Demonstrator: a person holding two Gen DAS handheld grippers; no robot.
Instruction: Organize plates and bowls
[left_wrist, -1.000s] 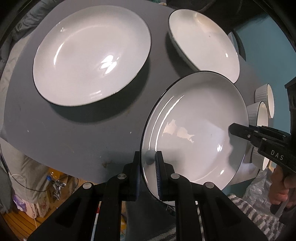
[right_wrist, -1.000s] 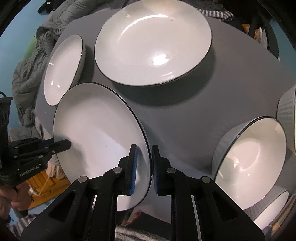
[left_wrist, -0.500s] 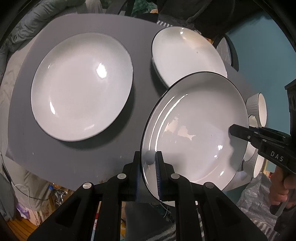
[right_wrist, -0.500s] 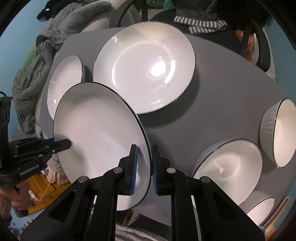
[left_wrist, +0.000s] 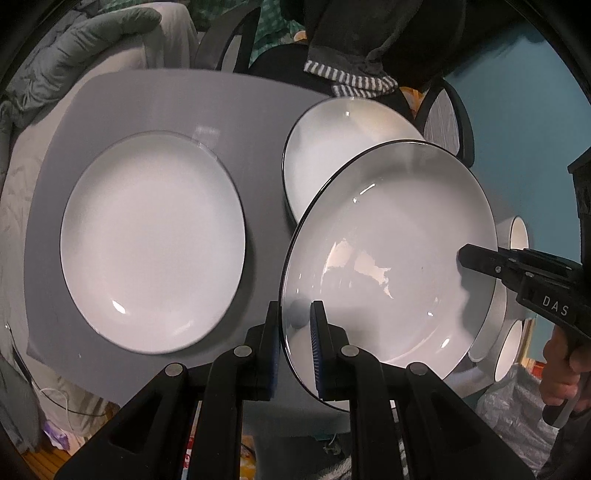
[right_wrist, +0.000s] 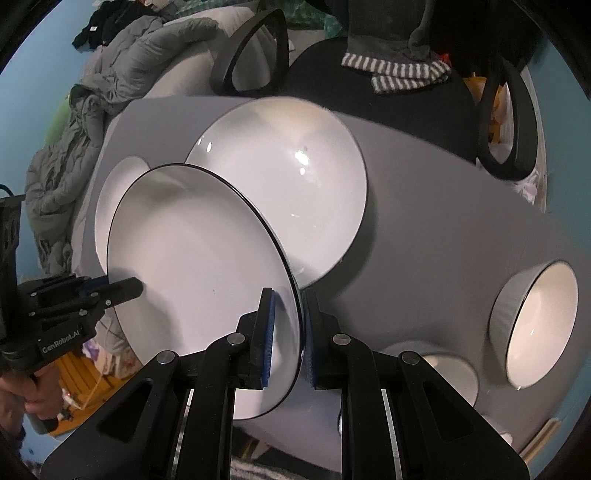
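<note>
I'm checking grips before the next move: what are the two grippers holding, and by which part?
Both hold one white plate: the left gripper and the right gripper each pinch its rim, on opposite sides.

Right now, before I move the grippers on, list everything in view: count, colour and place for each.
Held plate: one, white with dark rim, lifted above the table, clamped at opposite rims by both grippers.
Table plates: two, white with dark rims, one large at the left in the left wrist view, one partly behind the held plate.
Bowls: at least three, white inside, ribbed grey outside, on the table's right end.
Table: one, grey.
Chair: one, black, behind the table, striped cloth on it.
Bedding: grey, heaped at the far left.
Left gripper: black, jaws shut on plate rim.
Right gripper: black, jaws shut on opposite rim.
</note>
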